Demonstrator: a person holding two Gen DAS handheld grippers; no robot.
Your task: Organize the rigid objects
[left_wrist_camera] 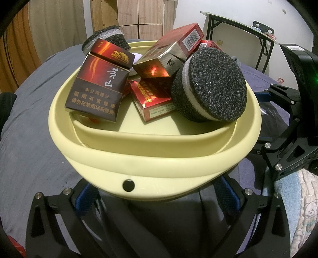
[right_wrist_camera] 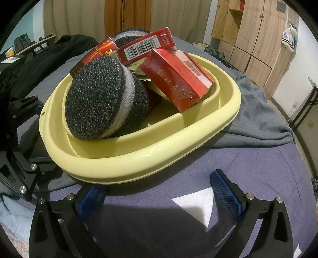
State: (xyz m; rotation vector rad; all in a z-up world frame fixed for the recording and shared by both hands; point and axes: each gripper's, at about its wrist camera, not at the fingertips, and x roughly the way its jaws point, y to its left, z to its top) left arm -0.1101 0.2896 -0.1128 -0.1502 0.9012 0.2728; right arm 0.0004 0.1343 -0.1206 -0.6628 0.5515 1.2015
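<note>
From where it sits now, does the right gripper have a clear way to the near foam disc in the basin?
Probably yes: the right gripper is open, the foam disc leans uncovered above the basin's low rim.

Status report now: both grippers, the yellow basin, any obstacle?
Left gripper open around the near rim of the yellow basin. Right gripper open, at the basin's side. Basin piled with cigarette packs and foam discs. No obstacle seen.

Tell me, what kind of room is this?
Most likely a bedroom at home: the yellow basin sits on a bed's grey blanket, with wooden wardrobes and curtains behind.
</note>
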